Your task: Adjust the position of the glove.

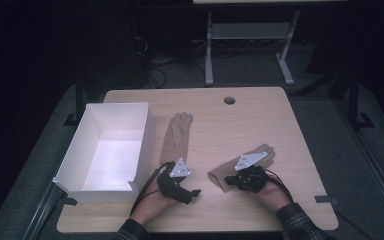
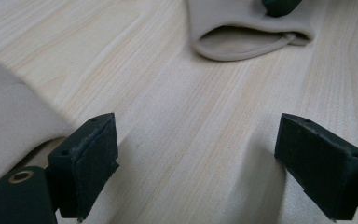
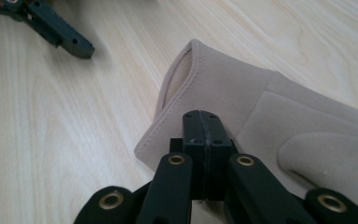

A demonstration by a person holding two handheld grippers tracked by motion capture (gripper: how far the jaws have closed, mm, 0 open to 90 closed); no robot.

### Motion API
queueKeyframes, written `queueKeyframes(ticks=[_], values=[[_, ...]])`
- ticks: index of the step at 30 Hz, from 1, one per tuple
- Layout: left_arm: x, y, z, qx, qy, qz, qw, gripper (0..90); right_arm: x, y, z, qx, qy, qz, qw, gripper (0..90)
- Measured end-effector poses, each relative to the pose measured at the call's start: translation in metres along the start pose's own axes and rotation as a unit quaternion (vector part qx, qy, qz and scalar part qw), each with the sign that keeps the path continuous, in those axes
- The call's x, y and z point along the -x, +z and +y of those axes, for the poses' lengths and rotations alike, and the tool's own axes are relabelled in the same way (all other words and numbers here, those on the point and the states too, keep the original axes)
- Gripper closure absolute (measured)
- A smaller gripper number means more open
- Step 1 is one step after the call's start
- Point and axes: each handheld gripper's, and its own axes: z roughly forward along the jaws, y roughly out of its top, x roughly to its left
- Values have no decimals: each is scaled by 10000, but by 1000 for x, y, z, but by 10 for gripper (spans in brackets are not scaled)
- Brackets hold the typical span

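Where the light wooden table (image 1: 260,210) was viewed from above, two beige fabric gloves were found lying flat on it. The first beige glove (image 1: 176,136) was laid lengthwise just beside the open white rectangular box (image 1: 109,150), its fingers pointed to the far edge. The second beige glove (image 1: 240,167) was laid crosswise at the near right, its open cuff turned toward the table's middle.

The left gripper (image 1: 194,192) was held low over bare wood between the two gloves, near the first glove's cuff. In the left gripper view, its black padded jaws were seen spread wide, with nothing but wood grain between them; the first glove (image 2: 9,126) was seen beside the left jaw, and the second glove's cuff (image 2: 249,35) farther ahead.

The right gripper (image 1: 228,178) was positioned over the second glove at its cuff end. In the right gripper view, its jaws were seen pressed fully together, pad against pad, above the glove's fabric (image 3: 242,98). Whether any fabric was pinched between them could not be told.
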Motion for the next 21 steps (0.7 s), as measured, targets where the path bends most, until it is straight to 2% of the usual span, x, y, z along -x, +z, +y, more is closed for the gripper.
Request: queueKeyframes(ticks=[10,21], values=[[0,0,0,5,-2,4,10000,126,4,-20,-19,-67,132,-25,9999,899],[0,0,0,10,-12,16,10000,125,7,-33,-31,-151,138,-35,9998,899]])
